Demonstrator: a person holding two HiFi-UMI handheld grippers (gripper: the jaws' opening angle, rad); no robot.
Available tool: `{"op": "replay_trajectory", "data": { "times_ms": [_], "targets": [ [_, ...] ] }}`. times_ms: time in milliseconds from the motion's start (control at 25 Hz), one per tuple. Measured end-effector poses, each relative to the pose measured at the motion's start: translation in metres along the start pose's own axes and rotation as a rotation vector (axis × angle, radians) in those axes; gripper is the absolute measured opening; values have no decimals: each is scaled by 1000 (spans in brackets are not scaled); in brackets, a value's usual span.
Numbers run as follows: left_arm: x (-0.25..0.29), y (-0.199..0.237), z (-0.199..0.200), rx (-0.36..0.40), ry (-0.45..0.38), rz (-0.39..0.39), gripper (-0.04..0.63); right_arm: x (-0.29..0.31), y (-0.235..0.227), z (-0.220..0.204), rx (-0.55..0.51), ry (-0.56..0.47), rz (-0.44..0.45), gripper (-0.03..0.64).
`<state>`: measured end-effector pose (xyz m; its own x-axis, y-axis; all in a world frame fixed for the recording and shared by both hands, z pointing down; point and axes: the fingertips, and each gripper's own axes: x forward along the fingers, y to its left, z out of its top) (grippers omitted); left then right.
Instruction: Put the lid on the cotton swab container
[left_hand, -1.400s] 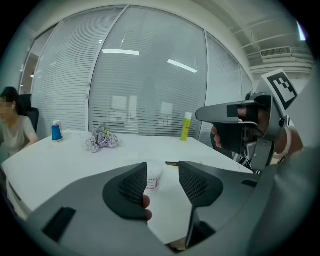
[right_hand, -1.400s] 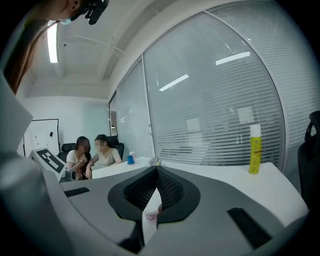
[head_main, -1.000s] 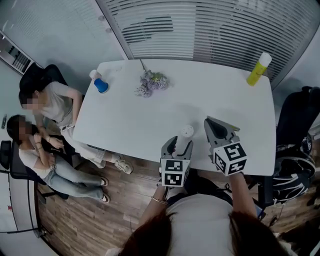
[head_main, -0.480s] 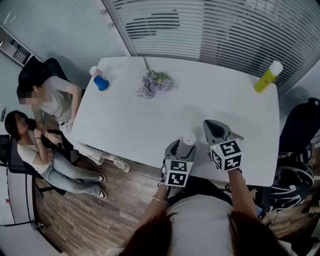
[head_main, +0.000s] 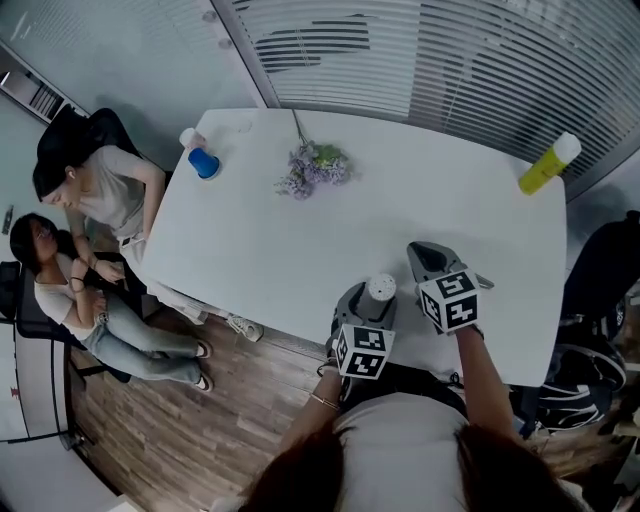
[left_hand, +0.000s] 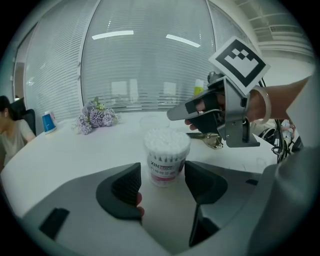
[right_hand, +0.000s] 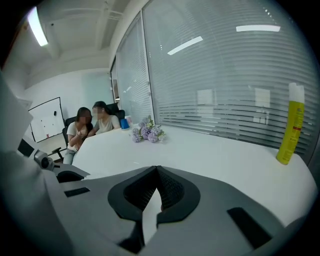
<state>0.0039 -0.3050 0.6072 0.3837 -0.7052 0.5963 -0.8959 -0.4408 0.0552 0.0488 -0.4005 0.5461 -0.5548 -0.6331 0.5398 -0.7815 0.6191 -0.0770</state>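
Left gripper view puts my left claw (left_hand: 162, 176) nearest, with its jaws spread wide, one on either side of the cotton swab container (left_hand: 166, 152) and neither pad pressing it. The container stands upright on the table (left_hand: 75, 150), long axis vertical, open mouth up with swab tips showing and no lid on it. Just beyond it, to its right, hangs my right claw (left_hand: 172, 115), jaws pressed together on nothing. I judge capping not yet begun — next I must find the lid, which I can't pick out, pinch it flat and lower it squarely onto the mouth.
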Motion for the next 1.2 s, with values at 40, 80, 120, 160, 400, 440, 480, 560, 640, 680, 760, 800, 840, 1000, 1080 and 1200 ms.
{"op": "replay_trajectory", "data": {
  "times_ms": [40, 80, 120, 160, 400, 440, 480, 560, 640, 680, 760, 800, 840, 1000, 1080, 1200],
  "targets": [
    [2, 0, 0, 11, 1, 5, 290, 3, 0, 0, -6, 10, 6, 28],
    [3, 0, 0, 21, 2, 11, 290, 6, 0, -1, -11, 20, 11, 28],
    [5, 0, 1, 31, 3, 20, 290, 8, 0, -1, -16, 29, 17, 28],
    [6, 1, 1, 40, 3, 30, 287, 10, 1, -3, -20, 38, 22, 28],
    [7, 2, 1, 53, 2, 42, 255, 19, 2, -20, -6, 93, 54, 28],
    [6, 2, 1, 53, 2, 41, 253, 21, 3, -23, -3, 100, 62, 28],
    [6, 2, 1, 54, 2, 41, 253, 22, 4, -25, 1, 105, 72, 28],
    [6, 2, 1, 58, 0, 38, 252, 25, 6, -27, 12, 110, 94, 28],
    [6, 1, 0, 66, -1, 32, 250, 27, 8, -27, 26, 106, 117, 28],
    [5, 1, 0, 71, -1, 29, 250, 28, 9, -27, 37, 100, 127, 28],
    [5, 0, 0, 76, -1, 24, 249, 28, 9, -25, 67, 84, 144, 28],
    [5, 0, 0, 78, 0, 23, 249, 28, 9, -23, 83, 74, 151, 28],
    [5, 0, -1, 79, 0, 22, 249, 27, 9, -21, 100, 63, 158, 28],
    [5, 0, -1, 88, -1, 18, 247, 25, 8, -12, 160, 18, 179, 28],
    [5, -1, -2, 91, -1, 20, 247, 22, 7, -9, 169, 5, 179, 28],
    [5, -1, -2, 96, -2, 21, 245, 18, 8, -6, 179, -13, 183, 28]
  ]
}}
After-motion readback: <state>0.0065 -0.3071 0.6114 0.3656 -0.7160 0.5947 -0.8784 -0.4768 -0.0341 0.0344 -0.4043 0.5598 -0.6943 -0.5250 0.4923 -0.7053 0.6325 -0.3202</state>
